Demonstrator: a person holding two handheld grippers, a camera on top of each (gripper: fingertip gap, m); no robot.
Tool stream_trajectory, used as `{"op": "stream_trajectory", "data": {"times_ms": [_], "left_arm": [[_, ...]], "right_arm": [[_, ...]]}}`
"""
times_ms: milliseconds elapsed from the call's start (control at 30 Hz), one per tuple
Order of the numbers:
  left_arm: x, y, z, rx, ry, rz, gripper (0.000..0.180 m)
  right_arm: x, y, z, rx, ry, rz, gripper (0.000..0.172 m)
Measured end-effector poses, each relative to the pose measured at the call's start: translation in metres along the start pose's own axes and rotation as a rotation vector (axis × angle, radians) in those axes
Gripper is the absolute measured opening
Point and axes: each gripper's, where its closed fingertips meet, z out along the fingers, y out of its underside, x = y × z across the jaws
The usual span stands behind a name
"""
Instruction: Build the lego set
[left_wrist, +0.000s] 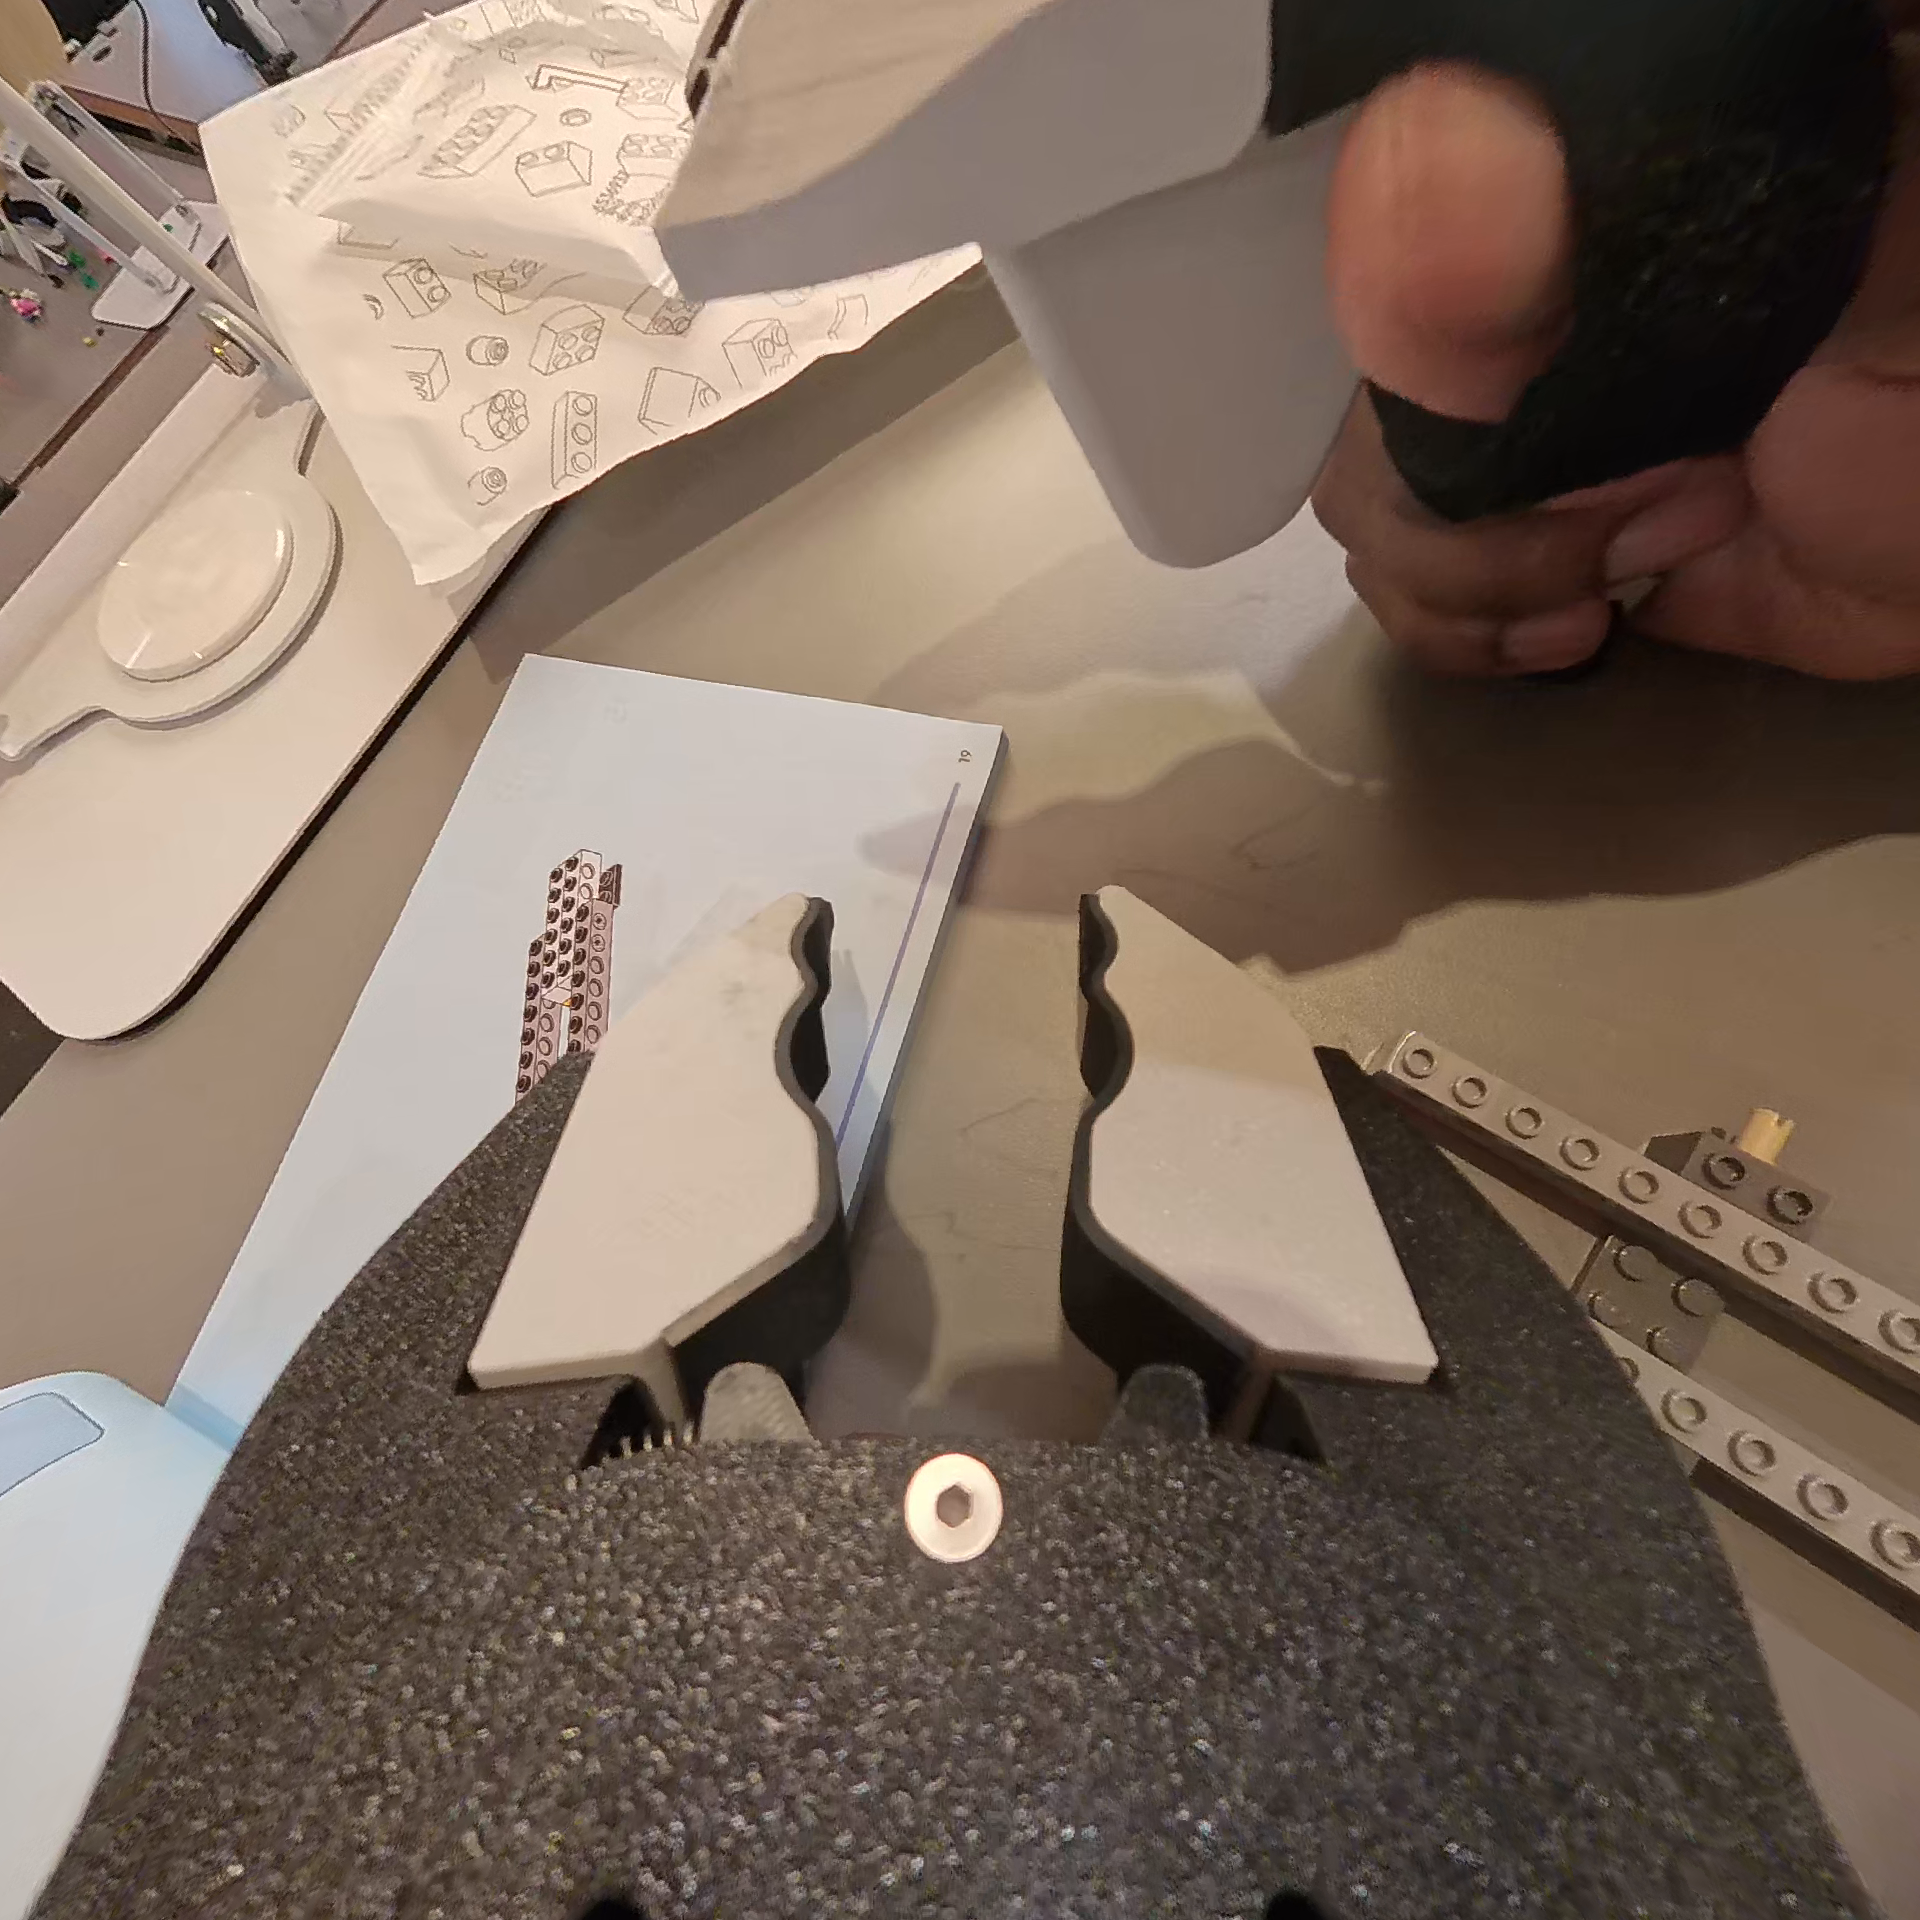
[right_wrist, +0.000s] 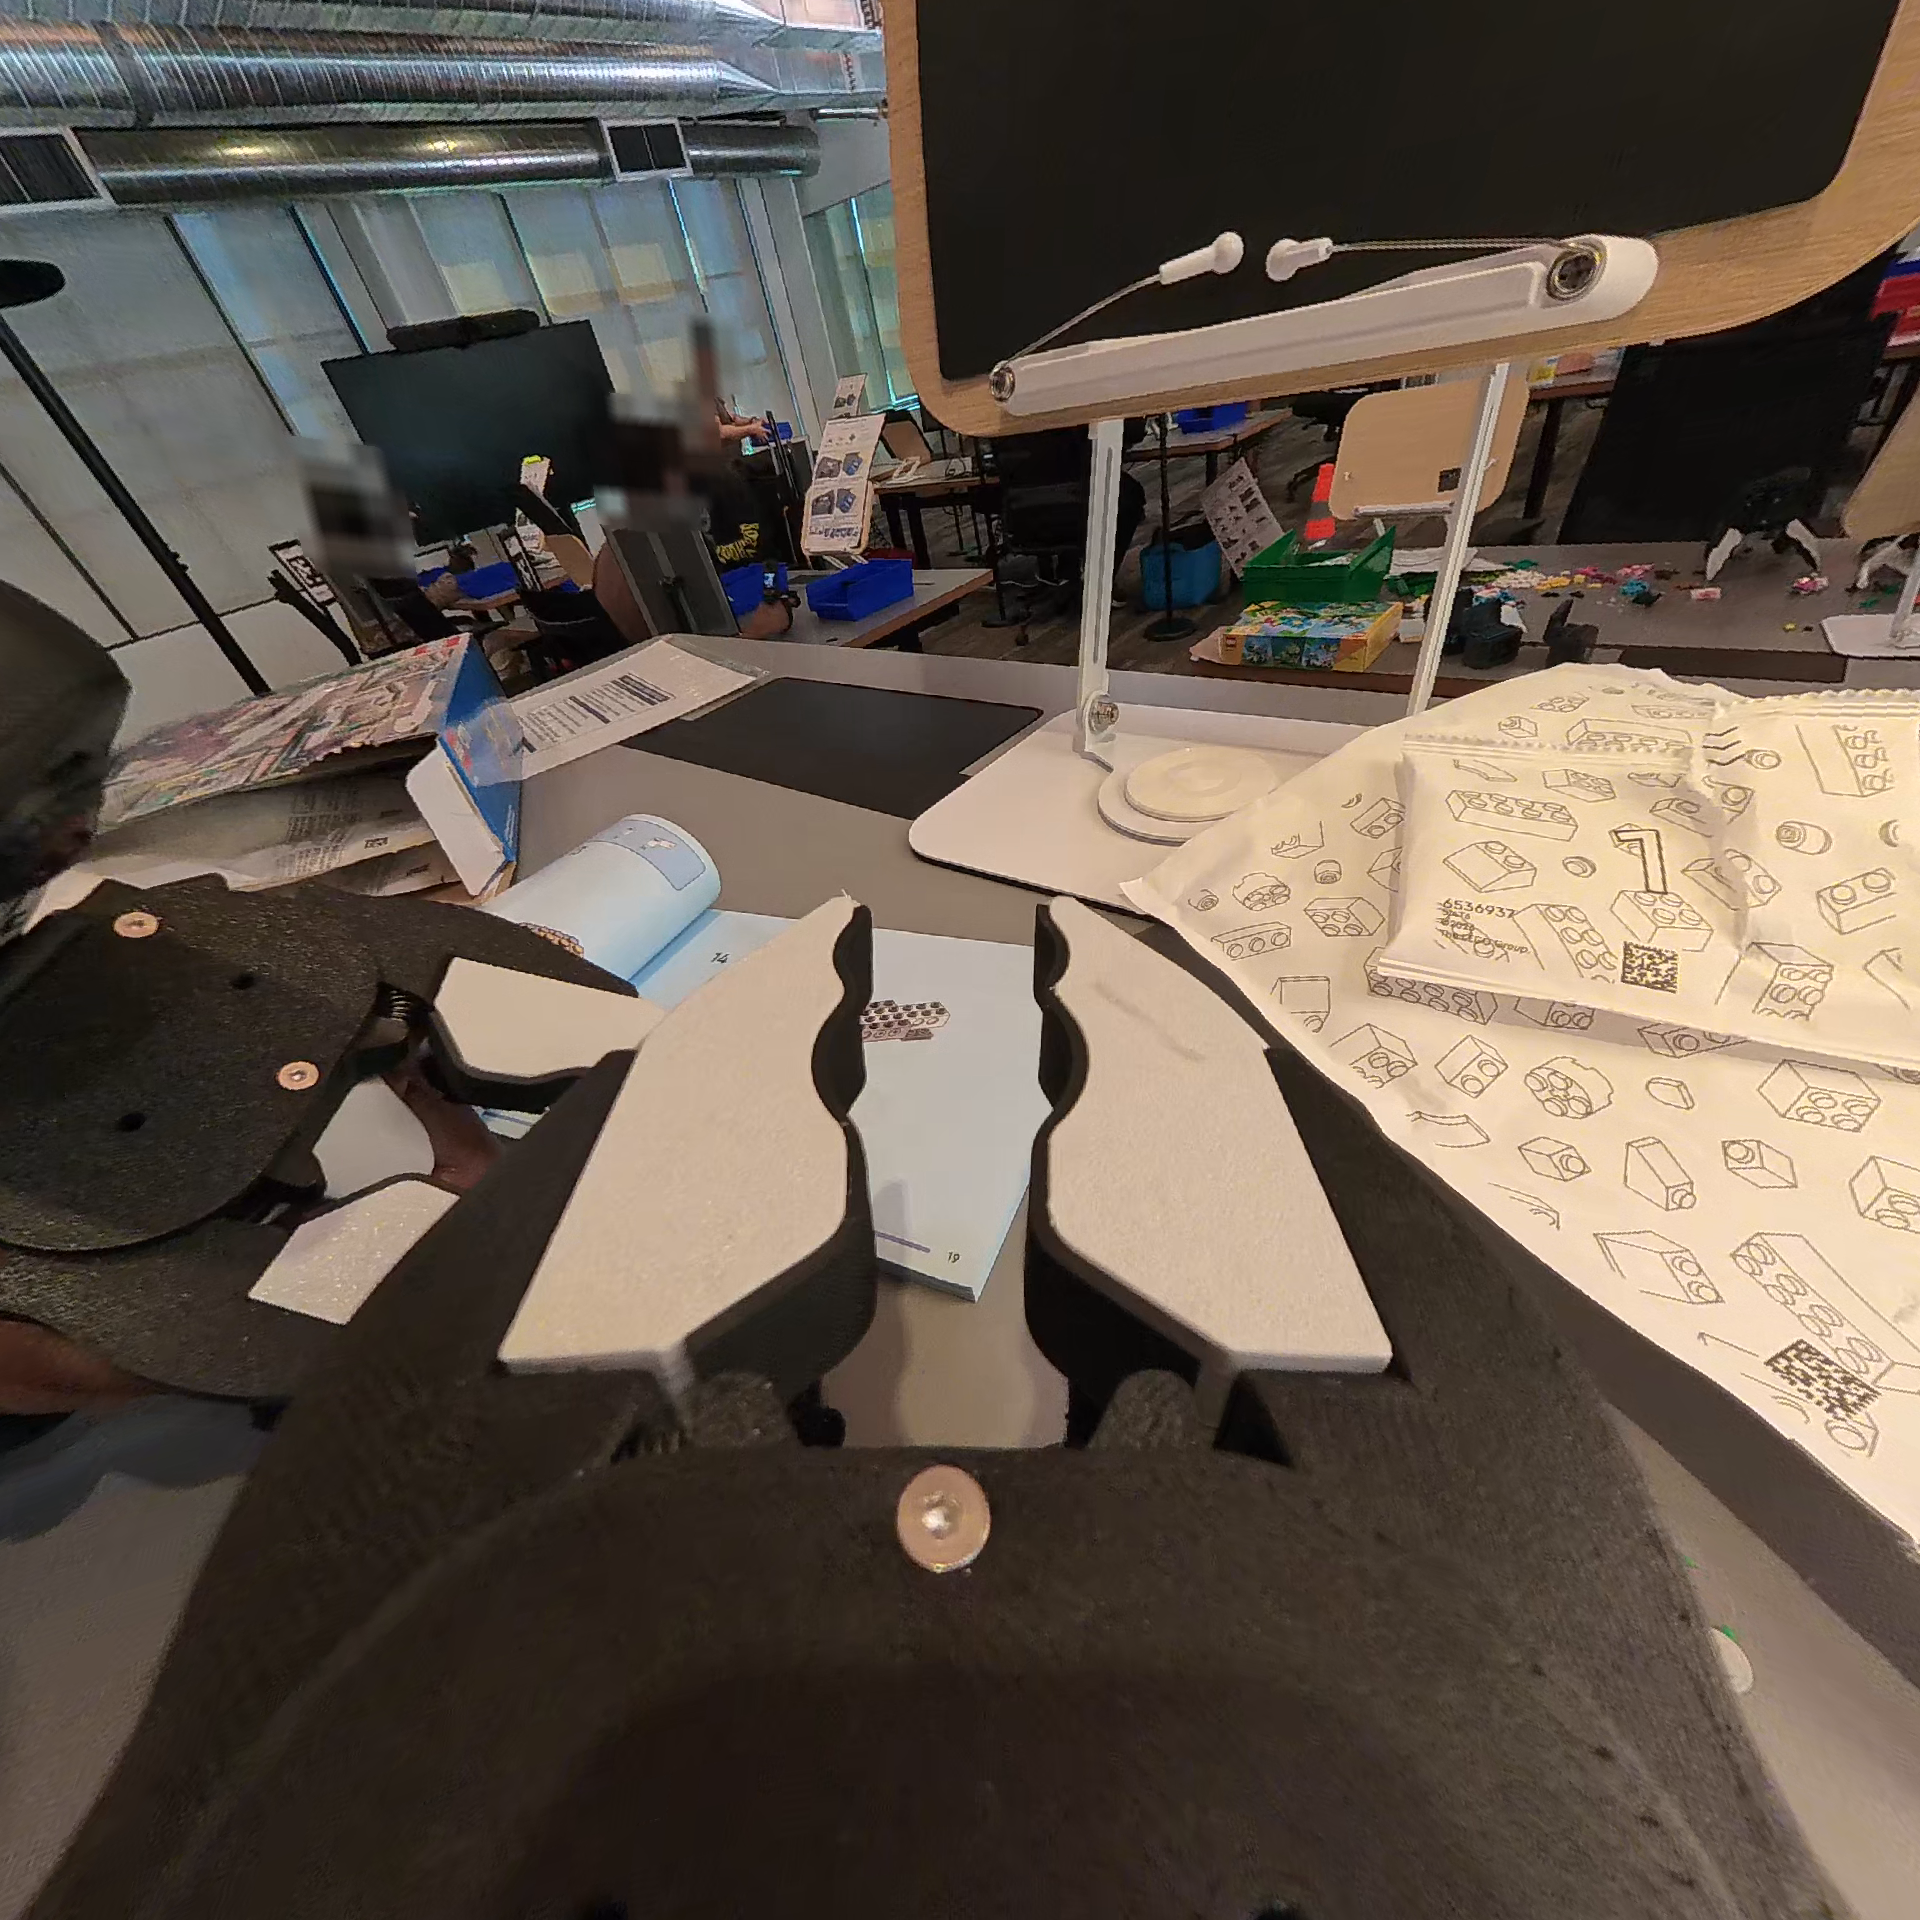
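My left gripper (left_wrist: 956, 914) is open and empty, low over the grey table, its left finger over the edge of an open pale-blue instruction booklet (left_wrist: 665, 821). A grey studded brick assembly (left_wrist: 1662, 1226) lies just right of it. My right gripper (right_wrist: 951, 925) is open and empty, hovering above the same booklet (right_wrist: 935, 1039). The left gripper (right_wrist: 343, 1081) shows at the left of the right wrist view. The right gripper's white body (left_wrist: 1039, 208) and the hand holding it fill the top of the left wrist view.
White paper bags printed with brick outlines (right_wrist: 1558, 987) lie to the right. A white stand base (right_wrist: 1039, 821) carries a wood-framed dark screen (right_wrist: 1351, 156). A torn box (right_wrist: 312, 748) and papers lie at the left. Other tables and people are behind. One gripper's finger ends stand about 10 cm off the other's.
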Motion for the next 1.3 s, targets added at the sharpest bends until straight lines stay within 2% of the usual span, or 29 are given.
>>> {"op": "stream_trajectory", "data": {"times_ms": [167, 367, 600, 1300], "left_arm": [[-0.003, 0.002, 0.002, -0.018, 0.007, -0.03, 0.046], [-0.006, 0.006, 0.008, -0.07, -0.049, -0.002, 0.042], [-0.015, 0.008, 0.01, -0.093, -0.08, -0.064, 0.037], [-0.023, 0.007, 0.007, -0.061, -0.065, -0.172, 0.037]], "right_arm": [[0.001, 0.0, 0.0, 0.0, -0.002, 0.01, 0.03], [0.003, -0.001, -0.001, 0.006, 0.0, 0.029, 0.03], [0.006, -0.002, -0.001, 0.016, 0.01, 0.043, 0.03], [0.007, -0.002, -0.002, 0.017, 0.003, 0.058, 0.03]]}}
